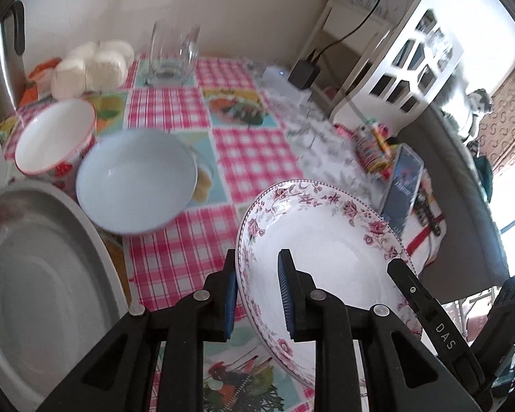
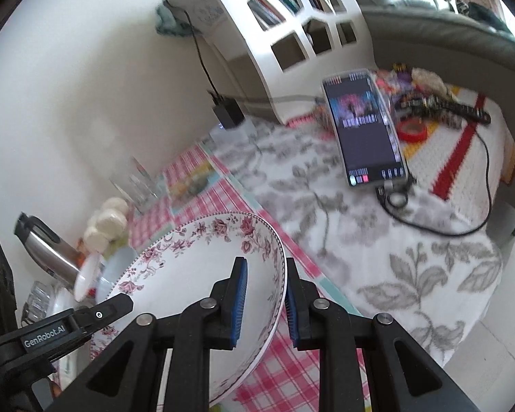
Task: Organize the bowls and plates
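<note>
A white plate with a pink floral rim (image 1: 329,254) is held tilted above the table between both grippers. My left gripper (image 1: 257,295) straddles its left rim, one blue pad on each side, apparently shut on it. My right gripper (image 2: 266,304) straddles the plate's (image 2: 189,274) right rim the same way. The right gripper's finger (image 1: 415,295) shows at the plate's far edge in the left wrist view. A pale blue bowl (image 1: 137,180), a red-rimmed white bowl (image 1: 53,135) and a large white plate (image 1: 37,274) sit to the left.
The table carries a pink checked cloth (image 1: 243,158). Glasses (image 1: 173,53) and white round items (image 1: 92,65) stand at the back. A kettle (image 2: 48,247) is at left. A phone (image 2: 364,130) with its cable lies on the grey leaf-patterned cloth (image 2: 326,206) to the right. A white shelf (image 2: 292,17) is behind.
</note>
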Motion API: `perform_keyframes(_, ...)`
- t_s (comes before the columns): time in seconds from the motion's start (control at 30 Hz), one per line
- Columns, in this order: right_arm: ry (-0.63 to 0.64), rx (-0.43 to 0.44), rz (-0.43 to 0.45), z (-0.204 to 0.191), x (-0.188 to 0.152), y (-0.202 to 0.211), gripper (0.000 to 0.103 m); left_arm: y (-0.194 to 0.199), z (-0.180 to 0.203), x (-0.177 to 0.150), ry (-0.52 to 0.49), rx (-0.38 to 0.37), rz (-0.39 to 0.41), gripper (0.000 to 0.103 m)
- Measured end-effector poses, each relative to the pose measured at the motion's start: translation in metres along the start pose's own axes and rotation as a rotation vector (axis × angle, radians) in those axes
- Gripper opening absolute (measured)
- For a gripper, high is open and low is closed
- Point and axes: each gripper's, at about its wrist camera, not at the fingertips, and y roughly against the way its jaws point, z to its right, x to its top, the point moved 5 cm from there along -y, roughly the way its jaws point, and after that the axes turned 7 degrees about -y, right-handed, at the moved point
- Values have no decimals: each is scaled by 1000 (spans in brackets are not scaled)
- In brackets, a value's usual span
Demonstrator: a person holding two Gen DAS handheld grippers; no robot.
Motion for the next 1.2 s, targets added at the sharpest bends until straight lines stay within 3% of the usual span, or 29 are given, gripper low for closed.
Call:
perform_keyframes(0.17, 4, 54, 79, -21, 11, 24, 22, 27, -5, 10, 18, -43, 61, 23)
perform_keyframes(0.4, 48, 102, 110, -51, 7, 38, 22, 49, -28, 11, 70, -63, 101, 23)
perform_keyframes(1.2, 213, 168, -18, -154, -68, 15, 22, 102, -150, -15, 226, 23, 132, 23)
